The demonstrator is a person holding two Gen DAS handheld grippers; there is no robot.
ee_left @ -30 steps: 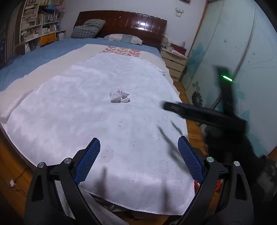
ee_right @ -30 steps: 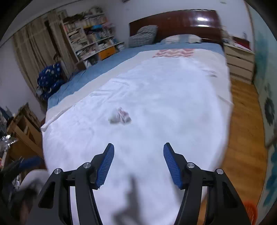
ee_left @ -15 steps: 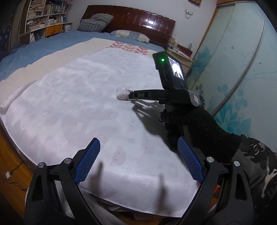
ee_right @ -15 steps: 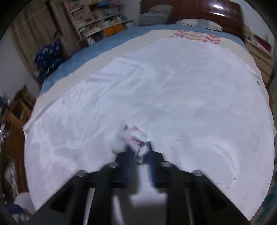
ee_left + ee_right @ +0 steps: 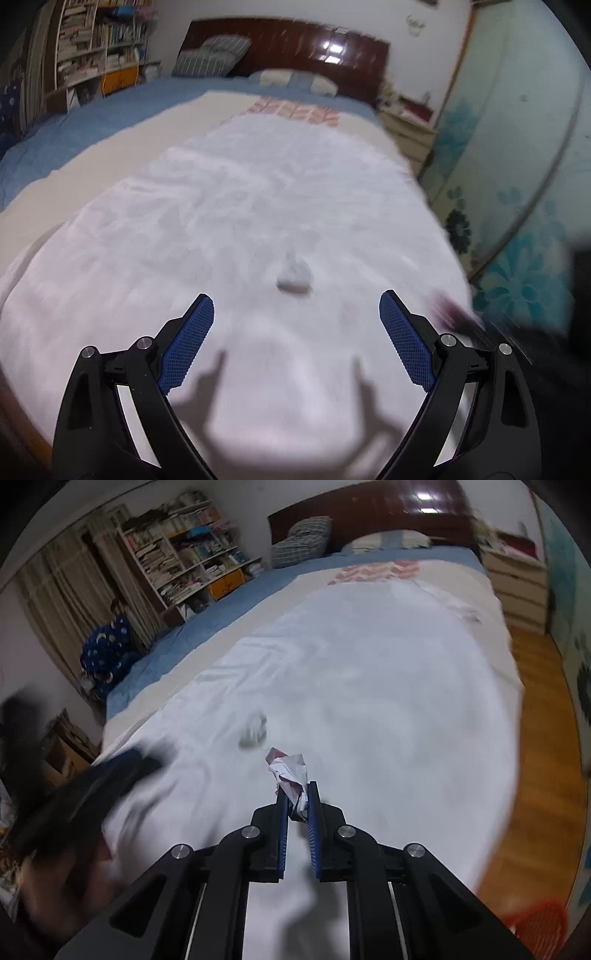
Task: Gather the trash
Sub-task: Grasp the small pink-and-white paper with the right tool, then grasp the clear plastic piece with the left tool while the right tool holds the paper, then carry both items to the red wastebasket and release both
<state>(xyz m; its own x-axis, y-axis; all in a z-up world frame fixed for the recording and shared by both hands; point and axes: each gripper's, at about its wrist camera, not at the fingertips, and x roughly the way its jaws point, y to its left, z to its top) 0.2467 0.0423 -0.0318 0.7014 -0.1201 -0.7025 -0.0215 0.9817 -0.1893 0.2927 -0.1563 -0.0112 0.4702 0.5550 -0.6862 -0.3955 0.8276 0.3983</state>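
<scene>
The right tongs [image 5: 297,800] pinch a crumpled wrapper [image 5: 290,771] only by its lower edge above the bed [image 5: 388,701], so it could slip free, while the wide-spread left tongs [image 5: 295,328] face what seems another blurred scrap [image 5: 294,275].

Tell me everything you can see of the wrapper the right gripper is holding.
The crumpled wrapper is white with pink-red print and looks like thin paper or plastic film. It is pinched between the blue pads of the right gripper, whose jaws stand nearly closed on its lower end. Its upper part sticks out past the fingertips, creased and bunched. It appears lifted off the white sheet, touching only the pads. A second, blurred white scrap lies on the sheet beyond it, apart.
</scene>
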